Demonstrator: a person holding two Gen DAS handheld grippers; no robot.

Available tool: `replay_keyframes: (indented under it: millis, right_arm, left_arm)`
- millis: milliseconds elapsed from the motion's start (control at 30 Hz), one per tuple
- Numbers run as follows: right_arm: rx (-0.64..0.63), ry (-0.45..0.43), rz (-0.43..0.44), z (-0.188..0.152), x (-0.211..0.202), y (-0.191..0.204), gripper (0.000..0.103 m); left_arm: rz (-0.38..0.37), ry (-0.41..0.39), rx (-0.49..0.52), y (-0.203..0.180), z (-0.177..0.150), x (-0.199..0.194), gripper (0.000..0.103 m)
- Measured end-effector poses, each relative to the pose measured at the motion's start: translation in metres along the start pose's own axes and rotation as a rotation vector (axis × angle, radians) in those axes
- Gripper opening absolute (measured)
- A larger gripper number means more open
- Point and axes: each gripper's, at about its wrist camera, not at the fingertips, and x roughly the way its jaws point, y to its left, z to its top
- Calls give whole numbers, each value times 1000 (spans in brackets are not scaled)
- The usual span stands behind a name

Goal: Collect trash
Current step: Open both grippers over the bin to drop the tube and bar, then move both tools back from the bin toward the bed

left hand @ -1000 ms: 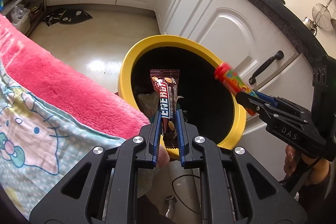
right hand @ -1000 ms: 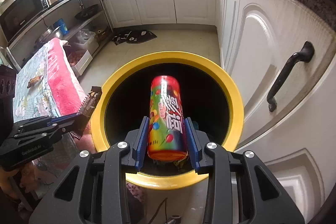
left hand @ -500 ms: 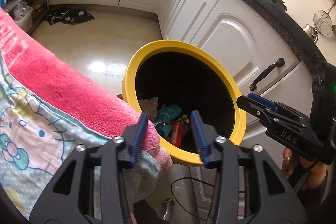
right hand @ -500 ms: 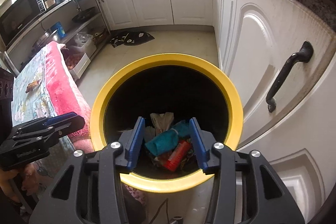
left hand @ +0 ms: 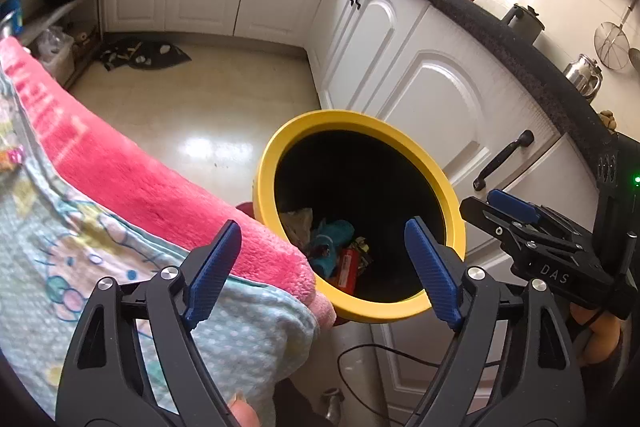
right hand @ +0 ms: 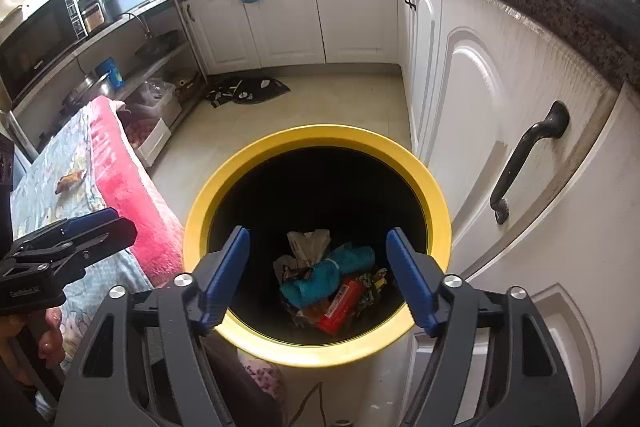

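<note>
On the left there is a desk [right hand: 48,155] with a blue cloth [left hand: 80,267] and a pink towel [left hand: 132,179] on top. One small wrapper [right hand: 70,181] lies on the cloth, far from the bin, and it looks like trash that is not picked up yet. At the far left edge of the left view there is a bright bit too, but it is too blurry to name. The left gripper [left hand: 324,267] hangs over the edge of the pink towel, just beside the bin, and its jaws are wide apart with nothing in them. In the middle stands the yellow bin [right hand: 316,139] on the floor, close to the white cupboards [right hand: 480,99]. At the bottom of the bin lie a red tube [right hand: 340,301], a blue rag [right hand: 324,275] and some crumpled wrappers [right hand: 308,241]. The right gripper [right hand: 318,277] hangs right above the bin, and its jaws are wide apart and empty too. I think the next job is to go back to the desk for the small wrapper. To do it well, lift the grippers up first so they do not bump the yellow rim. Then come down slowly over the wrapper, keep the jaws apart until they are on both sides of it, and pinch only the wrapper, not the soft cloth under it.
</note>
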Motion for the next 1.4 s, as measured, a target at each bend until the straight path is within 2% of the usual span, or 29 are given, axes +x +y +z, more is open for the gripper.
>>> replay_keyframes:
  millis: [67,167,667,767,933,1400]
  right_arm:
    - [0,-9,-2,1,-3,1,74]
    - [2,-27,-3,3,-9,2,77]
    - [-21,-121,17,13,-48,19,78]
    - [-28,-145,23,15,-58,24,84]
    - [-48,-178,42,19,-72,35,84]
    - [-157,-234,141,30,-91,99,85]
  left_arm:
    - [9,-10,5,-1,2,-6,90]
    - [15,-27,8,-2,4,-15,92]
    - [59,-127,14,-2,16,-70,92]
    - [69,-149,11,0,15,-82,92]
    - [100,-184,9,4,13,-103,92]
    - [202,-282,-65,41,-1,-171,92]
